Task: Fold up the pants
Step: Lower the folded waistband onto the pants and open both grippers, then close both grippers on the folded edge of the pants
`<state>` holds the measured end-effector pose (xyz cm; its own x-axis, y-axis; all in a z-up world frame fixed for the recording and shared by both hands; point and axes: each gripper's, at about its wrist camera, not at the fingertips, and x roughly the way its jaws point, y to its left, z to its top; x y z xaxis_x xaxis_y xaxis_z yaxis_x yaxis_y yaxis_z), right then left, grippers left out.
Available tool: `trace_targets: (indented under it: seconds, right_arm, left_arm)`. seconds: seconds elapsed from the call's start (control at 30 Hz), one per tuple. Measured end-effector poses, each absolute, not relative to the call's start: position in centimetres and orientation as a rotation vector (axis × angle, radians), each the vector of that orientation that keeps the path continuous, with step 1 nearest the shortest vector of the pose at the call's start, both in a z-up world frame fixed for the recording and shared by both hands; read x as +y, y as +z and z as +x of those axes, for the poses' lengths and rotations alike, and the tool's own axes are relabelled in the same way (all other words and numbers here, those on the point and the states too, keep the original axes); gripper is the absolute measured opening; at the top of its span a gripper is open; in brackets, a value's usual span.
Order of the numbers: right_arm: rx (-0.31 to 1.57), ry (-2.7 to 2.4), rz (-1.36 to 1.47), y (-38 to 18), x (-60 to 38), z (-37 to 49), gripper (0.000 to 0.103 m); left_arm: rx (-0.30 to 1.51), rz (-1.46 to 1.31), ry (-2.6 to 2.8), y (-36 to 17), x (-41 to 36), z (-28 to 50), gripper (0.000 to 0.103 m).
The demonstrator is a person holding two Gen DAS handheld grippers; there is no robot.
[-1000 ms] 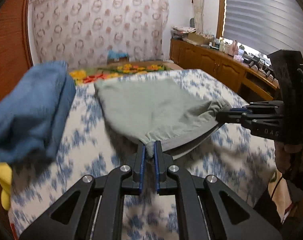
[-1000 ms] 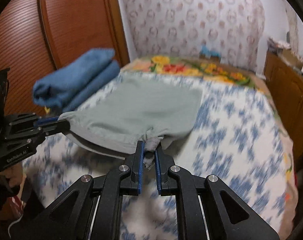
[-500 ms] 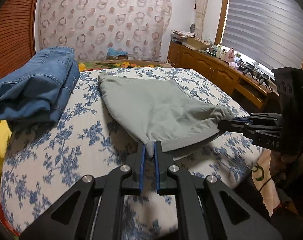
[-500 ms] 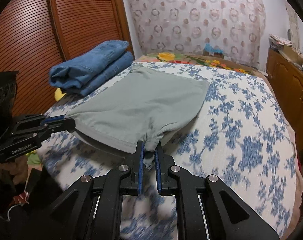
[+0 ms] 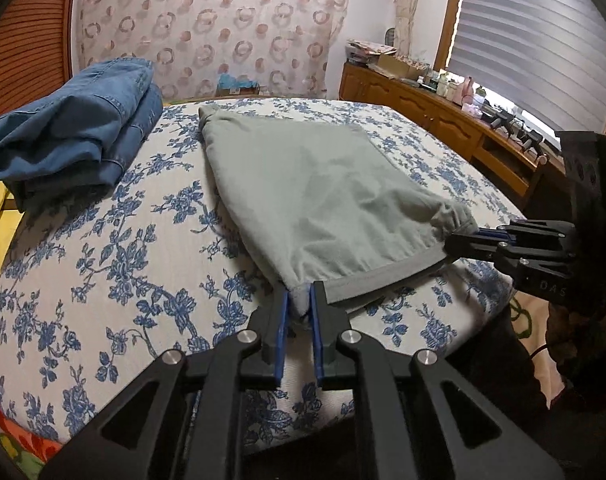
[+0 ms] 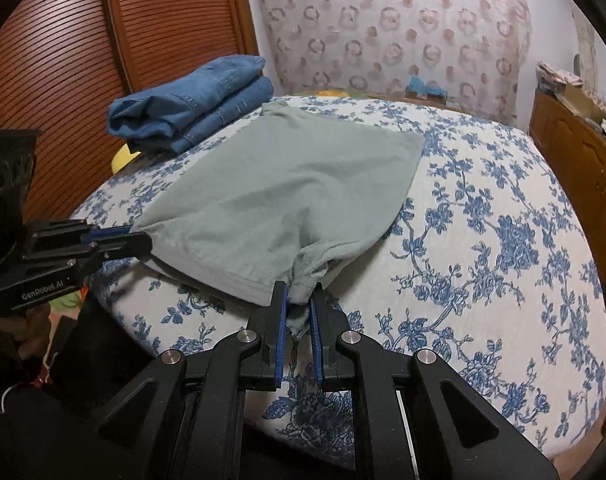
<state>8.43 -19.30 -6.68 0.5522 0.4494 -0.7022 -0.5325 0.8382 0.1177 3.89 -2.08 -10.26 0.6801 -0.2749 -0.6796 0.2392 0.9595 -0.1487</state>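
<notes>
Left wrist view, left to right: folded jeans [image 5: 79, 128] lie at the far left of the bed [image 5: 103, 264], which has a blue floral cover. The grey pants [image 5: 315, 196] lie folded at the bed's middle, their near edge at the bed's near side. The left gripper [image 5: 300, 308] has the near left corner of the pants between its blue pads; its jaws are opening, cloth still between them. The right gripper [image 5: 459, 238] enters from the right, clenched on the bunched right corner; its body reads "DAS", partly hidden.

Right wrist view, left to right: the left gripper [image 6: 141, 240] is marked "GenRobot.AI" and meets the pants [image 6: 287, 188] at their left corner. The jeans [image 6: 195, 104] lie far left. The right gripper [image 6: 299, 304] grasps gathered cloth at the near corner.
</notes>
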Motion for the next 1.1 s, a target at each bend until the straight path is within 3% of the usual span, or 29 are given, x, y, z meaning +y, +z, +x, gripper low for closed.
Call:
trace_targets:
  seconds: [0.3,0.6,0.7,0.87,1.1]
  right_arm:
    - [0.798,0.563,-0.109,-7.4,-19.6,8.3,0.009]
    - [0.797,0.559,-0.085,-7.7,-20.1,8.2,0.010]
    - [0.798,0.551,-0.081,-7.5,-20.2,8.2,0.014]
    - [0.775,0.528,-0.047,-6.8,-20.8,8.0,0.038]
    - [0.798,0.502,-0.031,-7.2,-21.2,8.6,0.041]
  left_arm:
    - [0.757,-0.045,-0.269,-9.9,-2.0,3.8,0.021]
    - [0.760,-0.062,-0.252,-10.2,-1.5,4.2,0.022]
    - [0.772,-0.066,-0.248,-10.7,-1.4,4.2,0.022]
    - [0.768,-0.080,-0.246,-11.2,-1.3,4.1,0.022]
    - [0.756,-0.088,-0.243,-11.4,-1.1,3.9,0.025]
